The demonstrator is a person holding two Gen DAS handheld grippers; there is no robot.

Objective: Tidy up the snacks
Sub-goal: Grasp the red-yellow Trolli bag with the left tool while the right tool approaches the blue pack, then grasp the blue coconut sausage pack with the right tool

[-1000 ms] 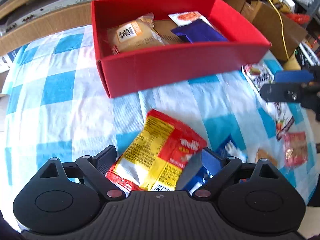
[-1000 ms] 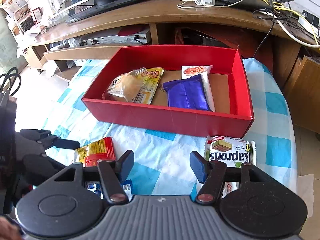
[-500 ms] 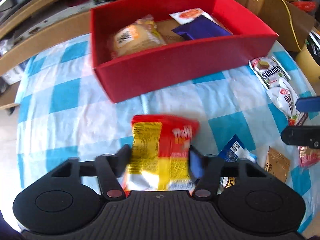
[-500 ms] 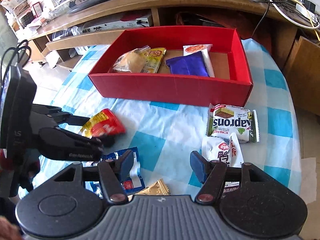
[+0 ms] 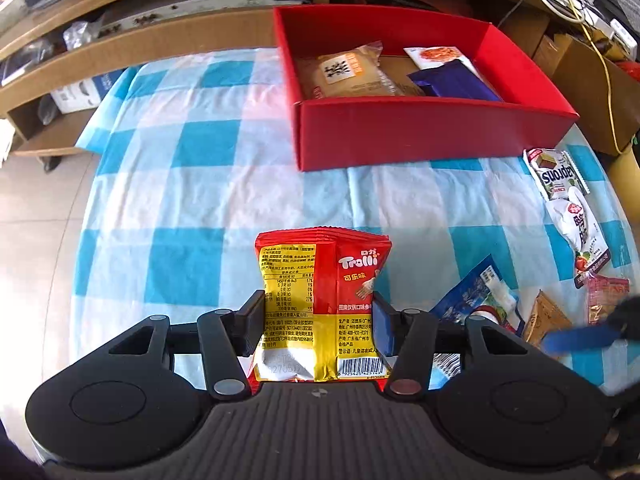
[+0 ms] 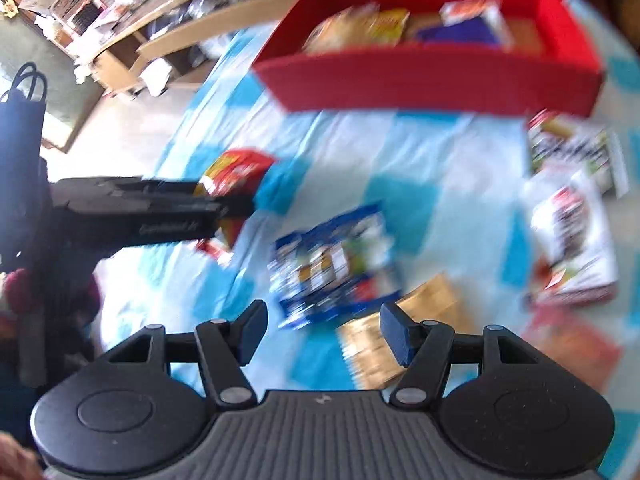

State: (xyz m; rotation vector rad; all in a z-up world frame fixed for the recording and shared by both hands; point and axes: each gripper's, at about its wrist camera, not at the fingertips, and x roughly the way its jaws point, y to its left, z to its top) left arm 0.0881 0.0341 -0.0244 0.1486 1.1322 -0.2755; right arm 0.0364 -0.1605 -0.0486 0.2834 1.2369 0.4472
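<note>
Carrying the red candy bag [image 5: 320, 300] clamped upright in your left gripper [image 5: 318, 320], you hold it above the cloth, short of the red box [image 5: 432, 136]; next, lift it over the near wall; your right gripper [image 6: 322, 334] hangs apart, empty, over a blue packet [image 6: 332, 264]

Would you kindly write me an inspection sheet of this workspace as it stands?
Surface: blue-and-white checked cloth.
Job's things: red box holding a bun pack and a purple pack; Trolli bag held upright; loose snack packets on the cloth right of it.
Clutter: nothing seen.
Grippers: left claw shut on the Trolli bag; right claw open, empty, above a blue packet.
Cables: yellow cable behind the box.
Surroundings: wooden shelving.
</note>
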